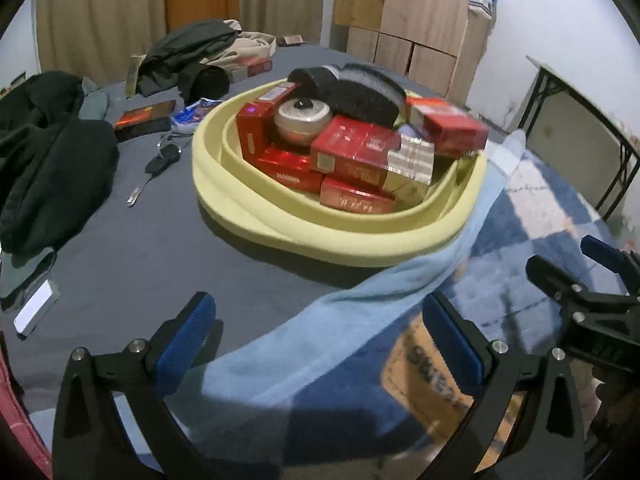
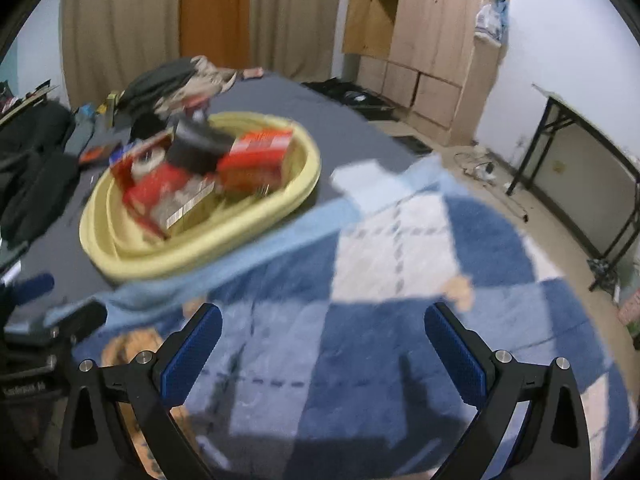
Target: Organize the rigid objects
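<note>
We see a yellow basket [image 1: 280,224] on the grey bed [image 1: 140,260], heaped with red boxes [image 1: 352,148], a round white jar [image 1: 302,118] and a black brush [image 1: 366,94]. The basket sits left of the middle in the right wrist view, blurred there. A light blue cloth [image 1: 340,320] lies from the basket's near rim down toward us, partly over a blue and white checked blanket [image 2: 400,300].

The left gripper [image 1: 320,344] hangs over the cloth with its jaws wide apart and nothing between them. The right gripper [image 2: 324,344] is over the blanket, jaws spread as wide as they go, also empty.

On the bed left of the basket lie a key [image 1: 154,172], a dark box [image 1: 146,118] and dark clothes [image 1: 44,152]. A wooden cupboard [image 2: 424,40] stands against the far wall.
</note>
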`<state>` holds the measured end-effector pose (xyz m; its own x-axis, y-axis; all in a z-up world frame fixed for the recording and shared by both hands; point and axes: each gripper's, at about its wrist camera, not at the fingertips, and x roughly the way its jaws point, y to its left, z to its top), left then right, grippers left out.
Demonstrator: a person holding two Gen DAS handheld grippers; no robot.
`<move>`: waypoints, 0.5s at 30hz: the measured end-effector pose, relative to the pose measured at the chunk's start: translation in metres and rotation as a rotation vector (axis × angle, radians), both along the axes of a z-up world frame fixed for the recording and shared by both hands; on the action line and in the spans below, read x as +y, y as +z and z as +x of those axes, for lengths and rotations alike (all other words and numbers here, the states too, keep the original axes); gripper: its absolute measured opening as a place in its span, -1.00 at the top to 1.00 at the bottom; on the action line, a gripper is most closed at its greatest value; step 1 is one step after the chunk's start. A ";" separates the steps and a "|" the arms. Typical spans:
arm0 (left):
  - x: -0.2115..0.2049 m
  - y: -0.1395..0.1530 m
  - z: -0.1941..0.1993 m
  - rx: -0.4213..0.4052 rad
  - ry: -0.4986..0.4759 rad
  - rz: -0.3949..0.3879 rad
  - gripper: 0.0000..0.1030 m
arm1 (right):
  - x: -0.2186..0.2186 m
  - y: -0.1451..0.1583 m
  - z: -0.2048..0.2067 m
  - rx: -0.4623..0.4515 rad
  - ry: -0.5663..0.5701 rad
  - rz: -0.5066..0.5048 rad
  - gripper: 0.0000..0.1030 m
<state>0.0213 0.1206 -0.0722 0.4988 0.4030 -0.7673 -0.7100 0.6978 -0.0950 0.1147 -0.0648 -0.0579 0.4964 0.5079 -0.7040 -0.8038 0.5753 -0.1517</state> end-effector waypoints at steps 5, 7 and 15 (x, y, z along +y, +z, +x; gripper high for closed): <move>0.001 -0.025 0.013 0.040 0.022 0.002 -1.00 | 0.014 -0.019 0.011 0.021 0.007 0.007 -0.99; -0.002 -0.023 0.015 0.040 0.037 0.015 -1.00 | 0.021 -0.032 0.030 0.050 0.009 -0.058 -0.99; -0.002 -0.025 0.018 0.059 0.043 0.023 -1.00 | 0.030 -0.035 0.032 0.030 -0.006 -0.083 -0.99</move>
